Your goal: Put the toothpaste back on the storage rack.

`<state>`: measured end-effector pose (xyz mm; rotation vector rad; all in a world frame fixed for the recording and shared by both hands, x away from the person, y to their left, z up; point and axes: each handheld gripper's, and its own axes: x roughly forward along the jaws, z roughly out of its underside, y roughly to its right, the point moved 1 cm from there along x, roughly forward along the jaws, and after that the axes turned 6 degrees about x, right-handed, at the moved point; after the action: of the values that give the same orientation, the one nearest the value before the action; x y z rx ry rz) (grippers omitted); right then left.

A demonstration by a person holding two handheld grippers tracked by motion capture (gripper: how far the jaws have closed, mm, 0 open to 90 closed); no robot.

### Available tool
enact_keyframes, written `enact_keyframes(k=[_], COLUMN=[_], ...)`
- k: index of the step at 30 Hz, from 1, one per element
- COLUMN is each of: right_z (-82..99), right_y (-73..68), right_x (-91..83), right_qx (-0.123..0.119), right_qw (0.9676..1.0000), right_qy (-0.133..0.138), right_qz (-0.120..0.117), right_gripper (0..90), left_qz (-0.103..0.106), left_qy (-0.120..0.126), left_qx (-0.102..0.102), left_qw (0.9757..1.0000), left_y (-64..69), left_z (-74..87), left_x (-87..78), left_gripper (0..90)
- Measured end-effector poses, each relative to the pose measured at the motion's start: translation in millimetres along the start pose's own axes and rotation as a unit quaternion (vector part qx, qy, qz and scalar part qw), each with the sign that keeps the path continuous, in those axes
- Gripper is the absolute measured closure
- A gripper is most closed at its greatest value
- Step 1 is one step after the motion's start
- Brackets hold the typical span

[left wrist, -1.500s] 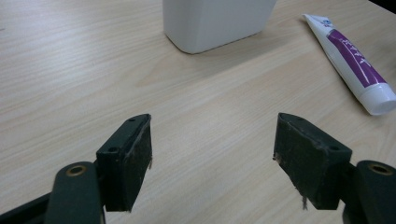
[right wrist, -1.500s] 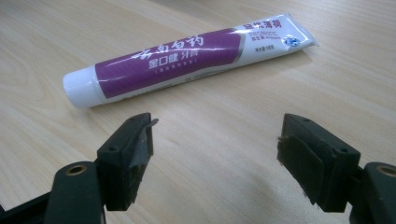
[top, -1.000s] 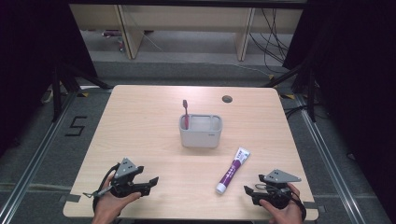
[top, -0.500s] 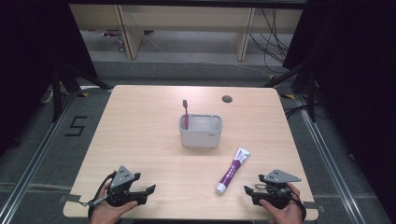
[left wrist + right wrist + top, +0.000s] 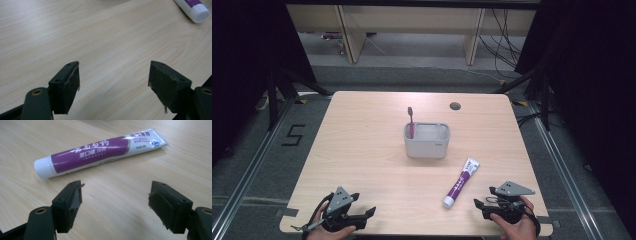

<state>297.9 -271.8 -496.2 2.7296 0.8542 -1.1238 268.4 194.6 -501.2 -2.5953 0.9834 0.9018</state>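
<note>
— Since a second ago, what has shifted?

— Only my left gripper: it has sunk toward the near edge of the table and slid a little to the right. My right gripper sits where it was, at the near right corner.

— How do your fingers stand?

— Both pairs are spread wide, with bare wood between them. My left gripper's view shows nothing in the gap; my right one's is the same.

— And the toothpaste tube?

— The toothpaste tube lies flat on the table, slanted, its white cap toward me and its crimped end toward the grey holder. It is just ahead of my right gripper, close but not touching; in that view the purple tube crosses beyond the tips. Its cap also peeks into the far corner of my left view.

— Anything in the holder?

— A red toothbrush stands upright in its left compartment.
</note>
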Motion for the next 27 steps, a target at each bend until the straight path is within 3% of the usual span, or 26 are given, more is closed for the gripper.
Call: enact_keyframes(k=[1, 2, 3, 4, 5, 7, 8, 9, 10, 12, 15, 16, 18, 21, 23, 27], right_z=[-0.3, -0.4, -0.7, -0.8, -2.2, -3.6, -5.5, -7.1, -8.1, -10.6, -13.0, -13.7, -16.1, -19.4, -22.0, -24.8], right_y=[0.6, -0.4, 0.3, -2.5, -0.3, -3.7, -5.1, -3.3, -6.4, -8.2, -8.7, -11.2, -12.9, -17.5, -20.4, -30.1], right_x=[-0.5, -0.5, -0.4, -0.8, 0.2, -0.7, -0.6, -1.3, -2.2, -2.9, -4.5, -4.7, -5.4, -4.8, -1.6, 2.3], right_qx=[0.000, 0.009, 0.005, 0.020, 0.002, 0.020, 0.021, 0.002, 0.012, 0.006, -0.011, 0.001, -0.008, -0.023, -0.049, -0.057], right_qw=[1.0000, 1.0000, 1.0000, 0.9998, 0.9999, 0.9997, 0.9995, 0.9997, 0.9995, 0.9996, 0.9995, 0.9995, 0.9994, 0.9991, 0.9979, 0.9969], right_qy=[0.002, 0.003, 0.006, 0.001, 0.011, 0.008, 0.016, 0.023, 0.021, 0.023, 0.024, 0.023, 0.025, 0.022, 0.027, 0.022], right_qz=[0.001, 0.001, 0.003, 0.000, -0.002, -0.009, -0.015, -0.013, -0.018, -0.017, -0.016, -0.021, -0.024, -0.026, -0.032, -0.049], right_gripper=[27.0, 27.0, 27.2, 27.5, 27.9, 29.4, 30.4, 32.0, 34.1, 36.0, 45.2, 48.1, 54.1, 63.1, 69.9, 80.9], left_qz=[0.000, 0.000, -0.003, 0.001, -0.001, -0.001, -0.002, -0.001, -0.002, 0.004, 0.002, -0.001, 0.000, 0.004, 0.005, 0.002], left_qy=[-0.006, 0.009, -0.006, 0.000, 0.007, -0.005, 0.001, -0.003, -0.010, -0.008, -0.007, -0.007, -0.014, -0.014, -0.013, -0.015], left_qx=[0.006, -0.007, 0.003, 0.005, -0.004, 0.005, 0.000, 0.005, 0.007, 0.008, 0.011, 0.007, 0.009, 0.011, 0.013, 0.011], left_qw=[1.0000, 0.9999, 1.0000, 1.0000, 1.0000, 1.0000, 1.0000, 1.0000, 0.9999, 0.9999, 0.9999, 1.0000, 0.9999, 0.9998, 0.9998, 0.9998], left_y=[0.1, 2.3, 1.7, 1.4, 3.0, 2.3, 3.3, 3.0, 3.2, 3.2, 0.7, 0.8, 0.0, 1.2, 1.6, -0.1], left_z=[0.6, 1.1, 1.5, 2.3, 2.5, 4.2, 4.7, 5.3, 5.4, 6.2, 7.1, 7.6, 8.3, 8.3, 8.2, 8.2], left_x=[-0.8, 1.5, -1.5, -1.2, -0.4, -2.1, -1.2, -1.7, -2.5, -2.2, -2.5, -2.4, -2.4, -1.4, -0.6, -2.2], left_gripper=[23.4, 23.1, 23.1, 23.0, 22.8, 22.3, 21.9, 21.5, 21.2, 21.1, 21.0, 21.0, 21.0, 21.1, 21.7, 22.1])
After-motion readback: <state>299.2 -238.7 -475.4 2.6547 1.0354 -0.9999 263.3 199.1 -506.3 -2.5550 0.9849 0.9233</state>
